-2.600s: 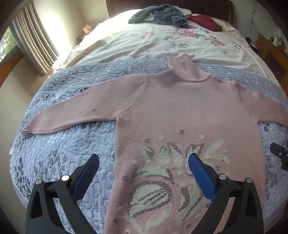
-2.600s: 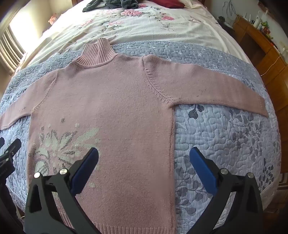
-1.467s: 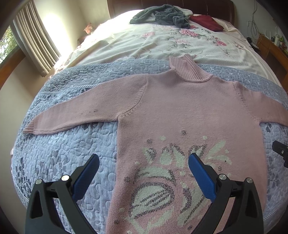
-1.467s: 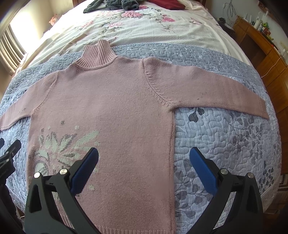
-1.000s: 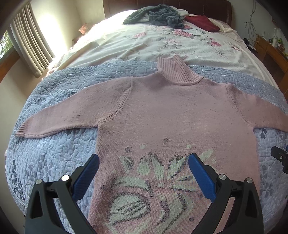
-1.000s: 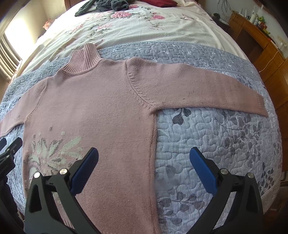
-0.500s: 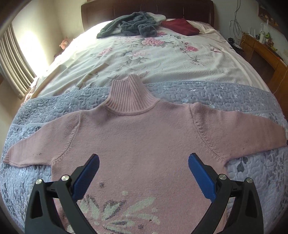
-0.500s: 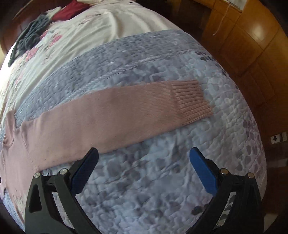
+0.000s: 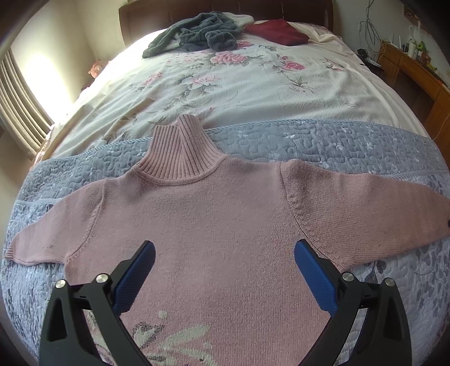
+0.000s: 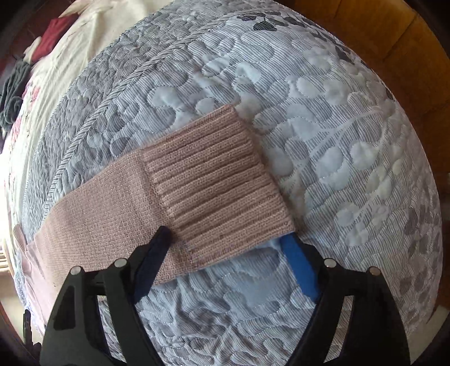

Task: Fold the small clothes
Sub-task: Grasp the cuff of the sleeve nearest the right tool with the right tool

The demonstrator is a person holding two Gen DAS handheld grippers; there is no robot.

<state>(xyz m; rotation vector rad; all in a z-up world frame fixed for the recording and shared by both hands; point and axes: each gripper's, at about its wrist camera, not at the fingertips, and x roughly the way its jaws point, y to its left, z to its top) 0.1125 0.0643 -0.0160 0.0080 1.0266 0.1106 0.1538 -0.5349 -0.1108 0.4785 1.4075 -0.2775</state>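
A pink turtleneck sweater (image 9: 225, 214) lies flat and face up on the grey quilted bedspread (image 9: 351, 146), both sleeves spread out to the sides. My left gripper (image 9: 223, 249) hovers open over the chest, just below the ribbed collar (image 9: 180, 157). In the right wrist view, the ribbed cuff (image 10: 219, 180) of the right sleeve fills the middle. My right gripper (image 10: 225, 238) is open and low at the cuff's near edge, one finger on each side of it; whether the fingers touch the knit is unclear. Nothing is held.
Farther up the bed, on the floral sheet (image 9: 253, 84), are a heap of grey clothes (image 9: 197, 31) and a dark red garment (image 9: 275, 26). Wooden furniture (image 9: 416, 73) stands to the right of the bed and curtains (image 9: 17, 107) to the left. The bed's edge drops off just past the cuff (image 10: 416, 197).
The left gripper moved up the sweater from the flower pattern to the chest. The right gripper swung right along the sleeve and came down close to the cuff. Both stayed open.
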